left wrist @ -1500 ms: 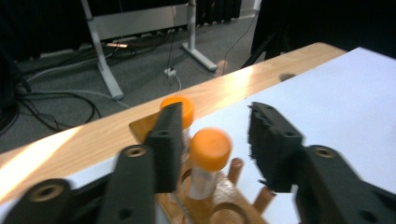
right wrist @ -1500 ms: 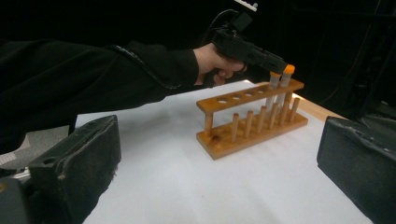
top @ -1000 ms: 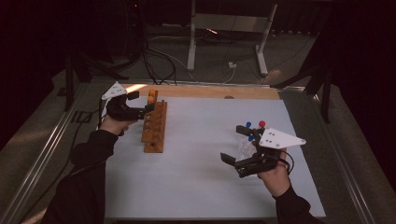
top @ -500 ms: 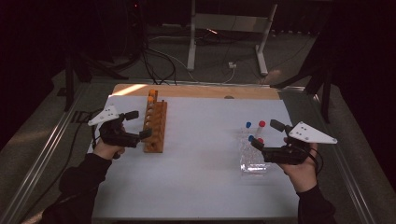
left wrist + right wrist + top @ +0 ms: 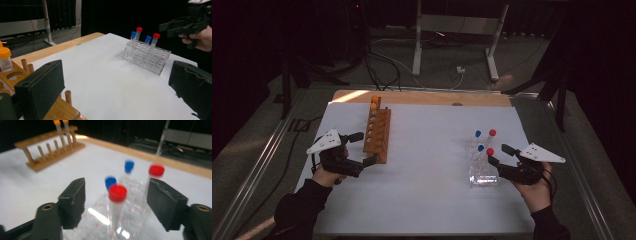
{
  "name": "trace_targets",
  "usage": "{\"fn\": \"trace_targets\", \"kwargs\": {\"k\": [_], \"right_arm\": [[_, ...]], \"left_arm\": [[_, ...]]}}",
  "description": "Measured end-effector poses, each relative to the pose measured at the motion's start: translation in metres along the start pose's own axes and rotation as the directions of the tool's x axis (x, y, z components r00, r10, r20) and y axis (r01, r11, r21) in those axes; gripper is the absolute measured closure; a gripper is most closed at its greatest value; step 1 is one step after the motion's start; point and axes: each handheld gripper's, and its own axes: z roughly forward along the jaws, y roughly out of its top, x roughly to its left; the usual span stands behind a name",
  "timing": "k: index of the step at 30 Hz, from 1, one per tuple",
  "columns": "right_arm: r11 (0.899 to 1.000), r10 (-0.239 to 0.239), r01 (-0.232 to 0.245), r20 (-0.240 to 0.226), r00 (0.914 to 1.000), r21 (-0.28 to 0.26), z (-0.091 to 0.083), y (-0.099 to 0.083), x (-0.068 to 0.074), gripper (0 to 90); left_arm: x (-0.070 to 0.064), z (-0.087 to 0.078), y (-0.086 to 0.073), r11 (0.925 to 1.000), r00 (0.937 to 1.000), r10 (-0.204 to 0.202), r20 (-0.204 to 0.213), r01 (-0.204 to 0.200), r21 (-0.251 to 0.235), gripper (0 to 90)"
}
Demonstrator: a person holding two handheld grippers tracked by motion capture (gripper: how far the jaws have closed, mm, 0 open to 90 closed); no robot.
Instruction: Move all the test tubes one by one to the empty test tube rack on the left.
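A wooden tube rack [image 5: 377, 133] stands at the left of the white table top, with two orange-capped tubes [image 5: 374, 103] at its far end. My left gripper [image 5: 363, 148] is open beside the rack's near end; its jaws [image 5: 115, 85] hold nothing, and the rack [image 5: 15, 75] with an orange-capped tube [image 5: 5, 58] lies by the left jaw. A clear plastic rack [image 5: 482, 167] at the right holds two blue-capped and two red-capped tubes. My right gripper [image 5: 499, 155] is open just right of it. In the right gripper view, its jaws [image 5: 118, 202] stand either side of the nearest red-capped tube [image 5: 117, 193], not touching.
The white sheet [image 5: 432, 200] covers a wooden table whose far edge [image 5: 422, 97] shows bare. Beyond it are a metal stand [image 5: 452, 30] and cables on the floor. A metal rail [image 5: 259, 170] runs along the left side.
My left gripper has drawn back from the wooden rack's far end to its near end. My right gripper swung from in front of the clear rack to its right side.
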Motion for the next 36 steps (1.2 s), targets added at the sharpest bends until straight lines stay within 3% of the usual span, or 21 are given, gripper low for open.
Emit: {"fn": "trace_targets", "kwargs": {"k": [9,19,22,28,36], "right_arm": [[0.996,0.032,-0.029,-0.028,0.9991,0.087,0.020,-0.020,-0.005,51.6],[0.993,0.001,0.001,-0.016,0.9999,0.116,0.034,-0.022,-0.002,73.5],[0.994,-0.007,0.007,-0.005,1.0000,0.110,0.033,-0.020,-0.001,74.5],[0.997,-0.022,0.022,0.001,0.9997,0.069,0.021,-0.004,0.000,74.9],[0.997,-0.083,0.083,0.019,0.9963,0.005,0.001,0.039,0.002,75.1]], "left_arm": [[-0.002,-0.001,-0.005,1.0000,1.0000,0.005,0.001,-0.005,0.004,1.0],[-0.001,-0.002,-0.007,1.0000,1.0000,0.000,0.003,0.000,0.003,1.0],[-0.001,-0.001,-0.008,1.0000,1.0000,-0.005,0.008,0.005,0.007,1.0],[-0.002,-0.001,-0.006,1.0000,0.9999,-0.004,0.016,0.004,0.002,1.0],[-0.004,-0.003,0.000,1.0000,0.9999,0.004,0.013,-0.004,-0.001,1.1]]}}
